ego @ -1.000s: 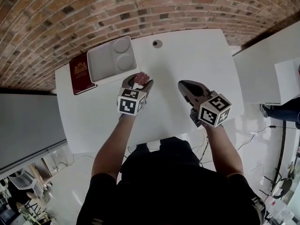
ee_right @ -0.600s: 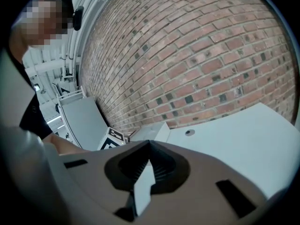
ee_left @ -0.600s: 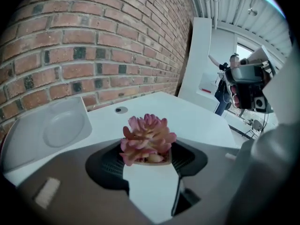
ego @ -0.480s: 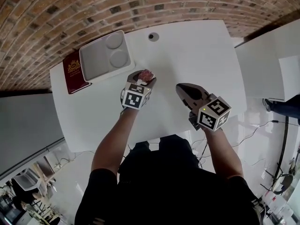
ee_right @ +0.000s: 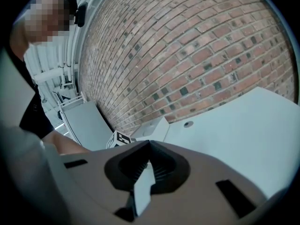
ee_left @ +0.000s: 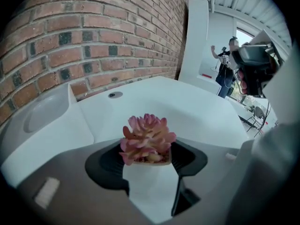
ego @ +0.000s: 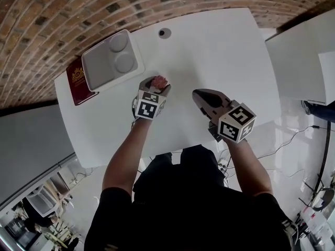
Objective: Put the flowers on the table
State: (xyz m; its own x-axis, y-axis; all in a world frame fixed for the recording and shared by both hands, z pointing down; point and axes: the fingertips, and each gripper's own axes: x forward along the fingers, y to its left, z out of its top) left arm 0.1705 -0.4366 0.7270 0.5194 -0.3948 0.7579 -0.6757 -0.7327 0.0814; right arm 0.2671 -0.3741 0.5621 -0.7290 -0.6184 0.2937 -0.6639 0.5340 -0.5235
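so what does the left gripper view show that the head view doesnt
Only the left gripper view: a side-on look at the pink succulent clamped between the left gripper's tongs, and a far-off person standing in the background.
Only the head view: the dark red booklet next to the tray, and the operator's arms.
Both: the succulent, the white compartment tray, the white table with its round hole, and the brick wall.
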